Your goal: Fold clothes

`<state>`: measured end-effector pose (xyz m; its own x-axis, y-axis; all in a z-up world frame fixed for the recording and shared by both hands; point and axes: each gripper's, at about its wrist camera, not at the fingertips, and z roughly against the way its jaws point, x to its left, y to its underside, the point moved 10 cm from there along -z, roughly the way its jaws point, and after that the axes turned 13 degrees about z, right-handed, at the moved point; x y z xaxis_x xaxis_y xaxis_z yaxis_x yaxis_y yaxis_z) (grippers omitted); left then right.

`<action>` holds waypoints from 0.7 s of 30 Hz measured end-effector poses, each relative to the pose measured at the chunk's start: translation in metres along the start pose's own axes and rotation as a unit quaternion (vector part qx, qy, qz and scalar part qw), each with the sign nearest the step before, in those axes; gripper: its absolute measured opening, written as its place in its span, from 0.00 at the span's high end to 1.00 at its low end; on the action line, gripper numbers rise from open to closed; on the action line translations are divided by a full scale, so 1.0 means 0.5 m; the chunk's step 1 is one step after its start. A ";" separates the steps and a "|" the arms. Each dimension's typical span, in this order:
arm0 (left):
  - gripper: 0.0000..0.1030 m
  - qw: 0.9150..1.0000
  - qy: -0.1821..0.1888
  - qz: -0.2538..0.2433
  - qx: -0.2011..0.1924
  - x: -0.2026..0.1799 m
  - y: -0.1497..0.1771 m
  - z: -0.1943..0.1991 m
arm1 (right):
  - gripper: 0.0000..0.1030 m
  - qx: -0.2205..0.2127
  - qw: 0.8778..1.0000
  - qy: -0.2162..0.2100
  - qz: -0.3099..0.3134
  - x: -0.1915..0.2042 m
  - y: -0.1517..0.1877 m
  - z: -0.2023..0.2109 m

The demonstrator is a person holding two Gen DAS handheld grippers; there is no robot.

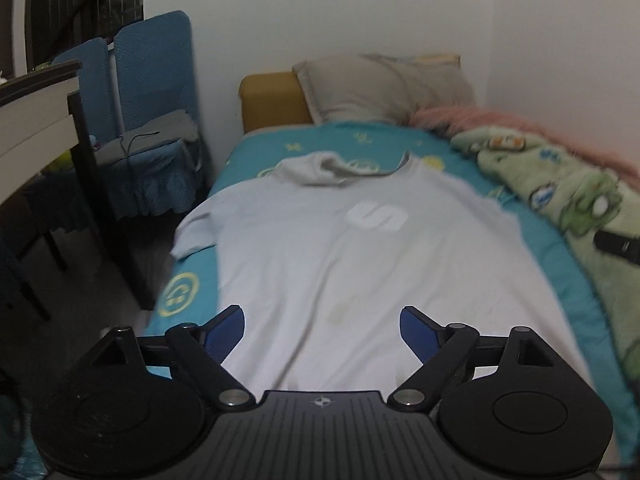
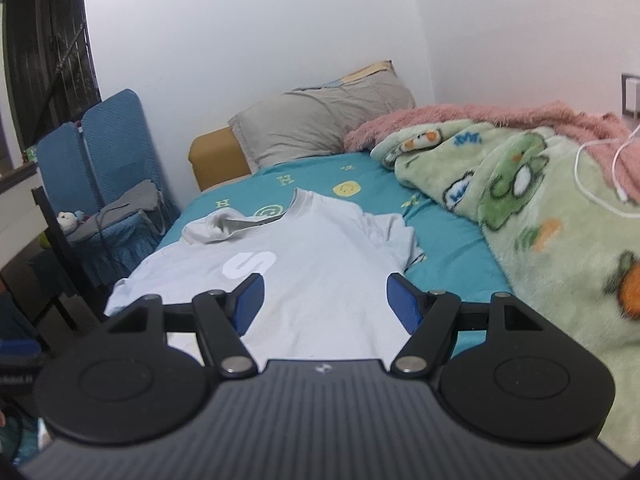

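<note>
White T-shirt [image 1: 340,264] flat on teal bed [image 1: 560,248].

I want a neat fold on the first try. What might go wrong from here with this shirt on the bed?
Three risks:
1. The T-shirt has one shoulder flopped over by the collar; folding now would likely trap that crease.
2. Its sleeve hangs off the bed edge, so the shirt may slide when pulled.
3. The green blanket and a white cable lie close by; the right tongs, open like the left tongs, might snag them.
</note>
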<state>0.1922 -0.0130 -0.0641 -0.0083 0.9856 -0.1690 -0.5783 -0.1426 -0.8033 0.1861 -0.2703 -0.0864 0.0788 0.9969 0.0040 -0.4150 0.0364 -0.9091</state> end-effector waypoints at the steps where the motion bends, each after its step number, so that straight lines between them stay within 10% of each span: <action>1: 0.12 1.000 0.003 0.007 -0.019 -0.008 0.003 -0.006 | 0.29 0.000 1.000 0.006 0.005 -0.002 -0.001 -0.001; 4: 0.10 0.999 0.008 -0.004 -0.049 -0.031 0.028 -0.034 | 0.10 0.001 1.000 0.022 0.013 -0.008 0.000 -0.008; 21: 0.08 0.999 0.015 0.045 0.026 0.051 0.100 -0.132 | 0.09 0.049 0.998 0.011 0.023 0.023 0.052 -0.130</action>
<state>0.2170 -0.0013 -0.1466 -0.0381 0.9658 -0.2563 -0.6187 -0.2242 -0.7530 0.2351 -0.2624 -0.1367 0.0764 0.9960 -0.0460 -0.5056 -0.0010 -0.8628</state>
